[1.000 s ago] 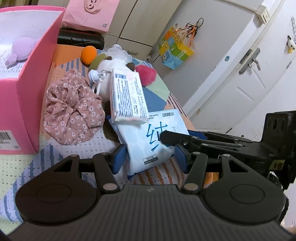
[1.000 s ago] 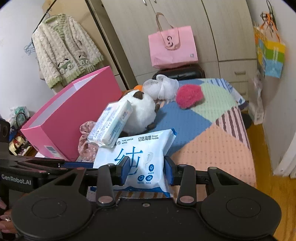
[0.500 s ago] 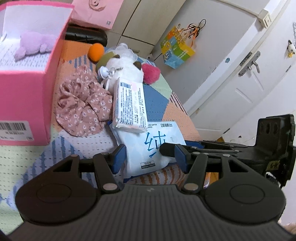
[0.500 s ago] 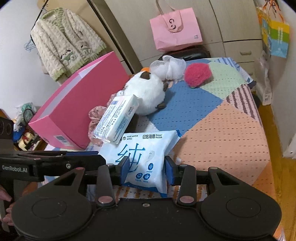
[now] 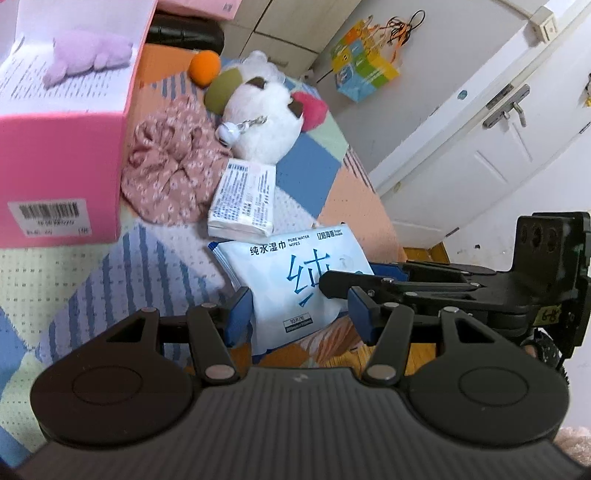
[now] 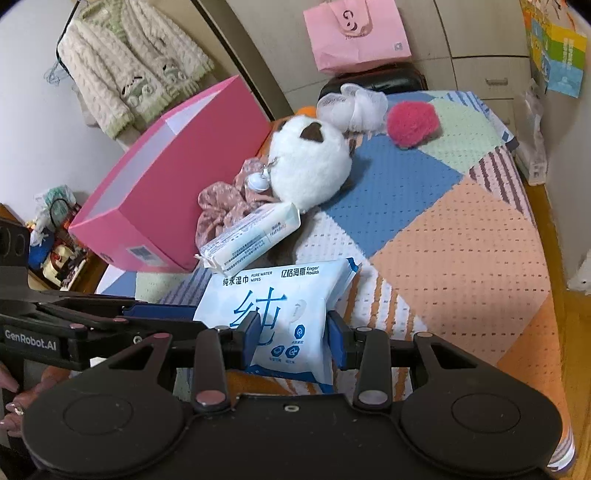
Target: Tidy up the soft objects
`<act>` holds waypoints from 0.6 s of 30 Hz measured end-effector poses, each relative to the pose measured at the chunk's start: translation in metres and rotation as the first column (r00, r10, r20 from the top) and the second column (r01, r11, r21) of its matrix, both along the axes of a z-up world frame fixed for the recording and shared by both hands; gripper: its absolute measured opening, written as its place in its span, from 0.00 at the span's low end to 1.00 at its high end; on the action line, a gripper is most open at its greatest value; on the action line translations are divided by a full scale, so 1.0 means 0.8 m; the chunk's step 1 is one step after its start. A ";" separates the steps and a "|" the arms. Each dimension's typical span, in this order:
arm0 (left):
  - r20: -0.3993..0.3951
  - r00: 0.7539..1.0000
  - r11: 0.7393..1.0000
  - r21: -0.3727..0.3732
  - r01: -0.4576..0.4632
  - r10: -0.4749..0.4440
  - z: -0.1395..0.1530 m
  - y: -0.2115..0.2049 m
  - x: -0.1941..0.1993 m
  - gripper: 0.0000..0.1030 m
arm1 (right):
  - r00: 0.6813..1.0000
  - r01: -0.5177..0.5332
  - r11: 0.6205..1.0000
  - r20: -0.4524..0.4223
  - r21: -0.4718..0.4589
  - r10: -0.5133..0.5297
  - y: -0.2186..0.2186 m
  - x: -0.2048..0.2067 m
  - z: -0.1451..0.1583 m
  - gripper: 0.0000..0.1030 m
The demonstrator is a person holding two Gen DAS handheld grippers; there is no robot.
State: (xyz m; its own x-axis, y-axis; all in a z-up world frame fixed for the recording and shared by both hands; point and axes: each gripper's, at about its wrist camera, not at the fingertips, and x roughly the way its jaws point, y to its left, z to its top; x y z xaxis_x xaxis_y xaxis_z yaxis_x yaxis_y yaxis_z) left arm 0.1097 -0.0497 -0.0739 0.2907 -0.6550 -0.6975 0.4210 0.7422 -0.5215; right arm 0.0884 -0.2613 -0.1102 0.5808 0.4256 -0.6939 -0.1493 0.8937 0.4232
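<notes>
A light blue wet wipes pack [image 5: 295,280] [image 6: 280,310] hangs over the bed's near edge. My right gripper [image 6: 291,339] is shut on its near end. My left gripper [image 5: 299,314] is open, its blue pads on either side of the same pack. A smaller white tissue pack [image 5: 243,201] [image 6: 251,236] lies just beyond. Behind it are a pink floral scrunchie [image 5: 170,173], a white plush toy [image 5: 266,122] [image 6: 310,166], a red pompom [image 6: 412,123], a white mesh puff [image 6: 354,103] and an orange ball [image 5: 204,66]. A purple plush [image 5: 88,55] lies inside the pink box [image 5: 66,155] [image 6: 177,184].
The patchwork blanket [image 6: 461,229] covers the bed. A pink paper bag [image 6: 354,33] and a black case [image 6: 373,79] sit at the far end by the wardrobe. A white door [image 5: 480,129] stands to the right. The wooden floor [image 6: 572,332] shows past the bed edge.
Both grippers have risen and pulled back with the wipes pack. The small tissue pack slid off it and now lies flat on the blanket beside the scrunchie.
</notes>
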 end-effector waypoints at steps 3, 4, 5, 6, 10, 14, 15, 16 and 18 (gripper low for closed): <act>0.003 1.000 1.000 0.017 0.014 -0.014 0.002 0.003 -0.007 0.53 | 1.000 -0.014 1.000 -0.016 -0.002 0.014 0.005 0.000 -0.001 0.43; 0.005 1.000 1.000 0.022 0.017 -0.017 0.002 0.004 -0.011 0.53 | 1.000 -0.017 1.000 -0.018 -0.001 0.017 0.006 -0.002 -0.001 0.43; 0.006 1.000 0.999 0.025 0.020 -0.020 0.003 0.006 -0.014 0.53 | 1.000 -0.020 1.000 -0.021 0.001 0.020 0.008 -0.003 0.000 0.43; 0.008 1.000 0.999 0.028 0.025 -0.025 0.005 0.008 -0.017 0.53 | 0.999 -0.025 1.000 -0.022 0.000 0.025 0.010 -0.005 0.001 0.43; 0.007 1.000 0.999 0.027 0.028 -0.029 0.011 0.023 -0.026 0.53 | 0.999 -0.041 0.999 -0.035 0.017 0.041 0.017 -0.009 0.004 0.44; 0.030 0.999 0.999 0.037 0.031 -0.032 0.022 0.037 -0.036 0.53 | 0.997 -0.074 0.997 -0.033 0.015 0.074 0.032 -0.014 0.015 0.45; 0.036 0.999 0.999 0.041 0.033 -0.034 0.024 0.042 -0.039 0.53 | 0.996 -0.082 0.997 -0.031 0.010 0.083 0.036 -0.014 0.018 0.45; 0.038 0.999 0.999 0.042 0.032 -0.033 0.027 0.047 -0.041 0.53 | 0.995 -0.093 0.996 -0.030 0.003 0.094 0.042 -0.015 0.021 0.46; 0.046 0.998 0.998 0.047 0.032 -0.035 0.034 0.057 -0.044 0.53 | 0.992 -0.120 0.993 -0.037 -0.009 0.119 0.053 -0.016 0.028 0.46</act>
State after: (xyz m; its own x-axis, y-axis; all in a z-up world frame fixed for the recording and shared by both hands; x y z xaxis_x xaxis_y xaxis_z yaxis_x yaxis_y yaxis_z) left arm 0.0744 -0.0040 -0.0467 0.3020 -0.6325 -0.7132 0.4690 0.7500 -0.4665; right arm 0.0753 -0.2188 -0.0880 0.5009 0.4828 -0.7183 -0.2400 0.8749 0.4207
